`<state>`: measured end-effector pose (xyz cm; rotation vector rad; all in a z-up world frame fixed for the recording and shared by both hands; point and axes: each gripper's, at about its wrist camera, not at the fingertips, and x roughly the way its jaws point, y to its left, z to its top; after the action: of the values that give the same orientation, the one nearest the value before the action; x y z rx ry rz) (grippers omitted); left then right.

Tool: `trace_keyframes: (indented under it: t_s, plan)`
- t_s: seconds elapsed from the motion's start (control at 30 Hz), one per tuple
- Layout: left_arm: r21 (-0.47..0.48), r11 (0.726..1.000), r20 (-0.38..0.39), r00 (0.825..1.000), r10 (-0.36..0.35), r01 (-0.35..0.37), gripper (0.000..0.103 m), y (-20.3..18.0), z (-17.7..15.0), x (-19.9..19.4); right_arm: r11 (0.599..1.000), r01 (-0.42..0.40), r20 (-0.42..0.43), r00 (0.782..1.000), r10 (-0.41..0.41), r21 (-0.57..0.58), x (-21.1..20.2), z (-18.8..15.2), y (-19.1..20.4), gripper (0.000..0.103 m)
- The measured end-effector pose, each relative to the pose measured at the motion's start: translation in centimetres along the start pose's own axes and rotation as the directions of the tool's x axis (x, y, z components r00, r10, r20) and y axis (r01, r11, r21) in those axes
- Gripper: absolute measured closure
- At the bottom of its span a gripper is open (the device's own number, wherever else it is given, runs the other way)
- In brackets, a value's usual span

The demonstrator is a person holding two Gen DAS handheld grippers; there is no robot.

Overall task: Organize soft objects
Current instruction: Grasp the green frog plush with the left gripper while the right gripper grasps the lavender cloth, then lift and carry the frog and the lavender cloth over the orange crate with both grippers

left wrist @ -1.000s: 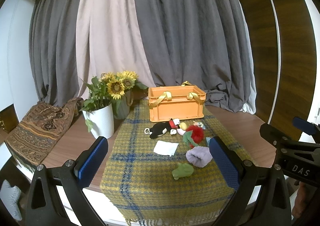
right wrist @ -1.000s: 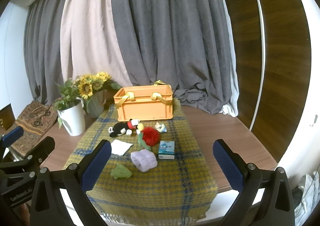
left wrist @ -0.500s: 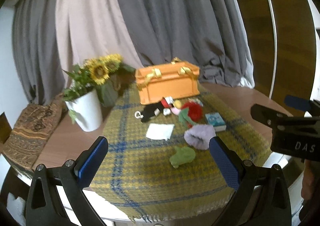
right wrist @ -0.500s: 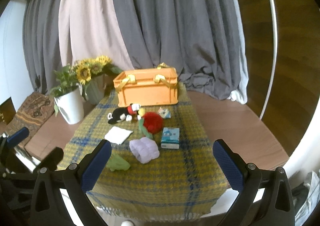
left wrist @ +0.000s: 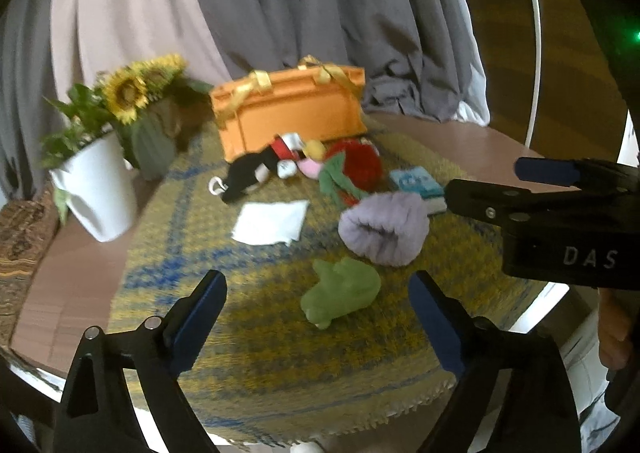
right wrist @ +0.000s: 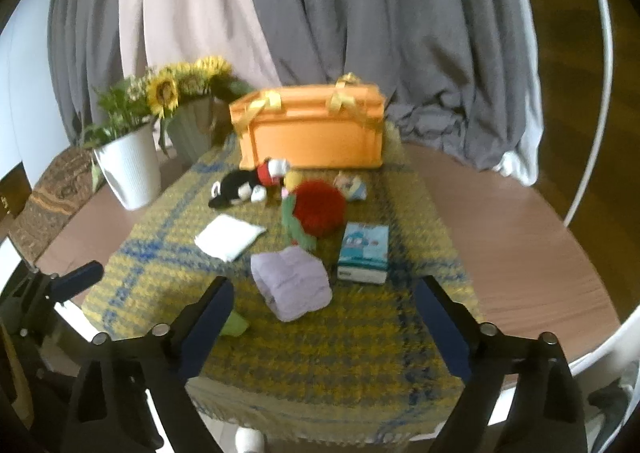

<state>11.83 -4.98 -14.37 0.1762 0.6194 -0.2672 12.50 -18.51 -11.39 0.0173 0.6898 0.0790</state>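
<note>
Both grippers have dropped toward the table since a second ago, so the toys now fill more of each view and the curtain less. The left gripper (left wrist: 316, 317) has its jaws closing but apart, with nothing pressed between the pads; the green plush (left wrist: 340, 295) lies on the cloth between them at lower centre of the left wrist view. The right gripper (right wrist: 324, 317) is closing likewise, empty, and the lilac knit piece (right wrist: 292, 283) sits between its fingers at centre. In the left view the right gripper's black body juts in from the right edge.

Farther up the yellow and blue plaid cloth (right wrist: 340, 353) lie a white folded cloth (right wrist: 230, 235), left of centre, and a small blue box (right wrist: 364, 251), right of centre. Beyond them a red pompom toy (right wrist: 320, 209) rests beside a black plush (right wrist: 236, 187). The orange crate (right wrist: 310, 133) stands behind them at upper centre. A white pot (right wrist: 130, 169) with sunflowers (right wrist: 164, 93) stands at upper left, before grey curtains (right wrist: 400, 13).
</note>
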Motion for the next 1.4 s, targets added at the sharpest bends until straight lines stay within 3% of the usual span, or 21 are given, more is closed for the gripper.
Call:
trace_keyframes:
  t_s: [0.37, 0.47, 0.6, 0.67, 0.8, 0.87, 1.13, 1.4]
  plan:
    - [-0.022, 0.996, -0.085, 0.992, -0.093, 0.092, 0.024, 0.5, -1.3, 5.2, 0.999, -0.045, -0.097, 0.994, 0.044, -0.007, 5.8, -0.7, 0.1, 0.021]
    - [-0.016, 0.993, -0.095, 0.988, -0.121, 0.12, 0.031, 0.4, -1.4, 6.0, 0.999, -0.05, -0.102, 0.994, 0.048, -0.018, 6.9, -0.6, 0.3, 0.021]
    - [-0.026, 0.986, -0.116, 0.98, -0.164, 0.162, 0.044, 0.5, -1.4, 6.9, 0.998, -0.067, -0.123, 0.99, 0.064, -0.019, 8.3, -0.4, 0.3, 0.029]
    - [-0.036, 0.985, -0.111, 0.979, -0.169, 0.166, 0.044, 0.6, -1.3, 6.9, 0.997, -0.079, -0.13, 0.988, 0.077, -0.011, 8.7, -0.4, 0.4, 0.036]
    - [-0.069, 0.982, -0.121, 0.975, -0.185, 0.177, 0.044, 1.0, -1.1, 7.0, 0.995, -0.102, -0.152, 0.983, 0.103, 0.017, 9.4, -0.4, 0.2, 0.063]
    - [-0.076, 0.983, -0.122, 0.977, -0.177, 0.169, 0.044, 1.3, -1.0, 6.9, 0.995, -0.097, -0.152, 0.983, 0.098, 0.02, 9.5, -0.5, 0.2, 0.068]
    - [-0.115, 0.986, -0.09, 0.987, -0.135, 0.124, 0.044, 3.0, 0.3, 5.8, 0.997, -0.072, -0.137, 0.988, 0.076, 0.029, 8.9, 0.2, 0.6, 0.073]
    - [-0.129, 0.985, -0.021, 0.993, -0.118, 0.115, 0.044, 5.6, 3.8, 4.7, 0.994, -0.076, -0.123, 0.989, 0.085, 0.079, 7.9, 1.9, 1.3, 0.073]
